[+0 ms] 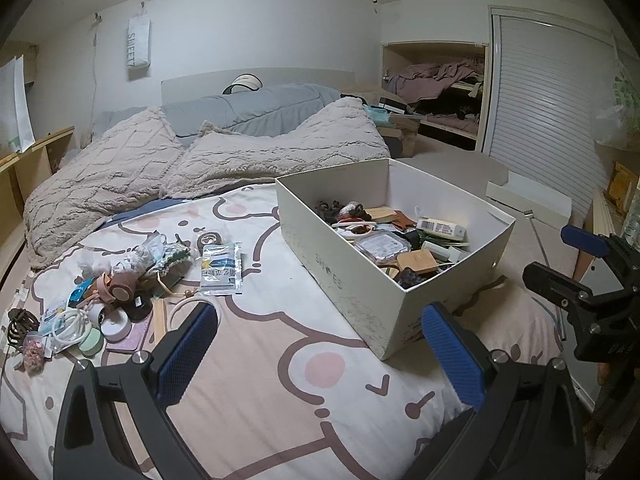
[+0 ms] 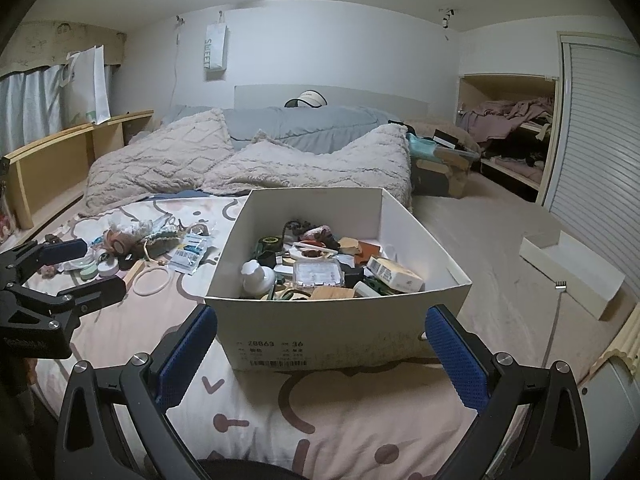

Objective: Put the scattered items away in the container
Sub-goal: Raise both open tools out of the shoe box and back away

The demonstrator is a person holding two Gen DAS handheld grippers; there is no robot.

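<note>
A white shoe box (image 1: 360, 292) (image 2: 340, 332) stands on the bed, holding several small items. Left of it lies a scatter of things: a blue-and-white packet (image 1: 221, 268) (image 2: 191, 254), a white ring (image 2: 149, 281), small round jars (image 1: 116, 327) (image 2: 107, 267), a brown hair claw (image 1: 20, 322). My left gripper (image 1: 318, 354) is open over bare sheet, between the scatter and the box. My right gripper (image 2: 320, 360) is open in front of the box's labelled end. Each gripper also shows in the other's view: the right gripper (image 1: 560, 256), the left gripper (image 2: 92, 270).
A fluffy beige blanket (image 1: 208, 160) and grey duvet (image 2: 304, 124) cover the far half of the bed. The box lid (image 2: 568, 272) lies on the carpet to the right, near a thin metal rod (image 1: 544, 248). A wooden shelf (image 2: 60, 160) runs along the left.
</note>
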